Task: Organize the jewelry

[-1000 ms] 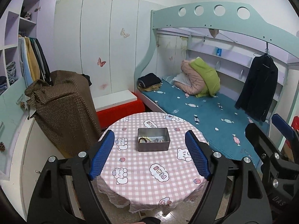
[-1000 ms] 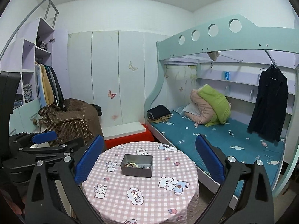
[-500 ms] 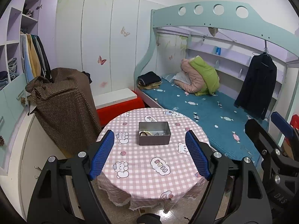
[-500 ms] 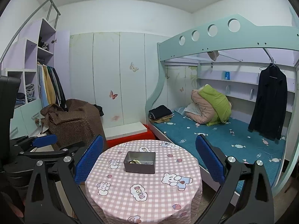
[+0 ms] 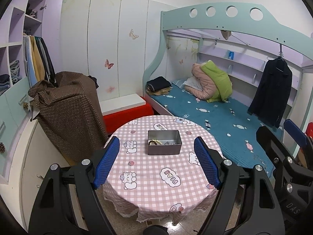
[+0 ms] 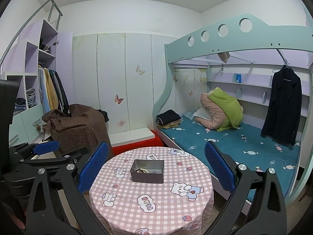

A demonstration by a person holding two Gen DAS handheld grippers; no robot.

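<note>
A grey metal box (image 5: 164, 142) stands near the middle of a round table (image 5: 156, 176) with a pink checked cloth. It holds a beaded bracelet (image 5: 155, 142) and small jewelry bits. It also shows in the right wrist view (image 6: 147, 170) with the bracelet (image 6: 141, 170). My left gripper (image 5: 156, 160) is open and empty, well short of the box. My right gripper (image 6: 155, 168) is open and empty, farther back and higher. The right gripper shows at the left view's right edge (image 5: 293, 137); the left gripper shows at the right view's left side (image 6: 47, 148).
A bunk bed (image 5: 215, 113) with a teal mattress stands right of the table. A brown dotted cloth covers something (image 5: 68, 109) on the left. A red and white bench (image 5: 127, 109) sits behind the table. A wardrobe with shelves (image 5: 17, 68) lines the left wall.
Both grippers have drawn back and risen a little from the table, so the table and box look smaller and farther. Both stay open and empty.
</note>
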